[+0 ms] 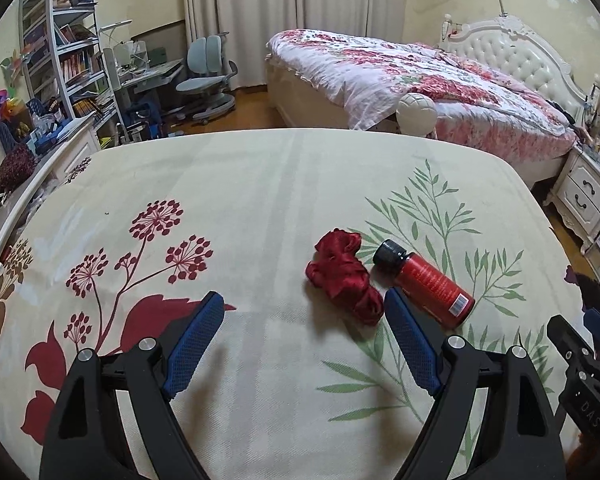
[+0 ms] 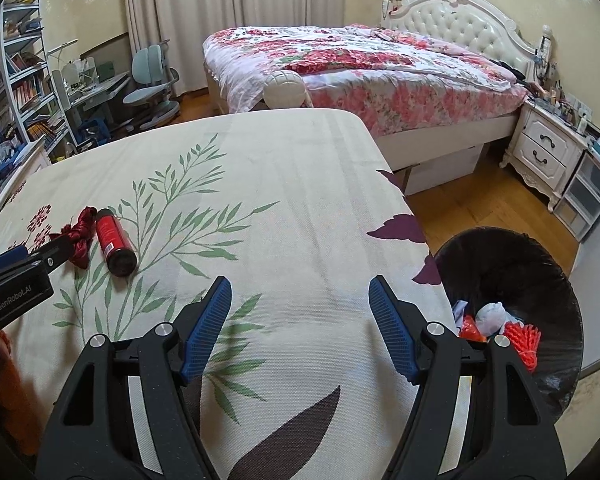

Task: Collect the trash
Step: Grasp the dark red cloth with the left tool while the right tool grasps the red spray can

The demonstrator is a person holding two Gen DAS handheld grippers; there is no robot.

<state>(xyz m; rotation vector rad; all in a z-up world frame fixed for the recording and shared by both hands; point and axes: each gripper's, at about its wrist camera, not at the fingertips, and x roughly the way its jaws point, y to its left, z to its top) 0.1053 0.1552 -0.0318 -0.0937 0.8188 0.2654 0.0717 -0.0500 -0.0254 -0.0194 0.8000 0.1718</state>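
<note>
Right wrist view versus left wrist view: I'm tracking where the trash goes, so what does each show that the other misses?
Only the right wrist view shows the black bin beside the table, with trash already inside. Only the left wrist view shows the red bottle's black cap end. Both show the red bottle lying beside the crumpled red cloth on the floral tablecloth.

bench cloth [image 1: 260,184]: cream, green leaves, red flowers | rag [image 1: 342,276]: dark red | bottle [image 1: 432,284]: red, black cap | bin [image 2: 540,280]: black | tongs' pads [image 1: 194,344]: blue
</note>
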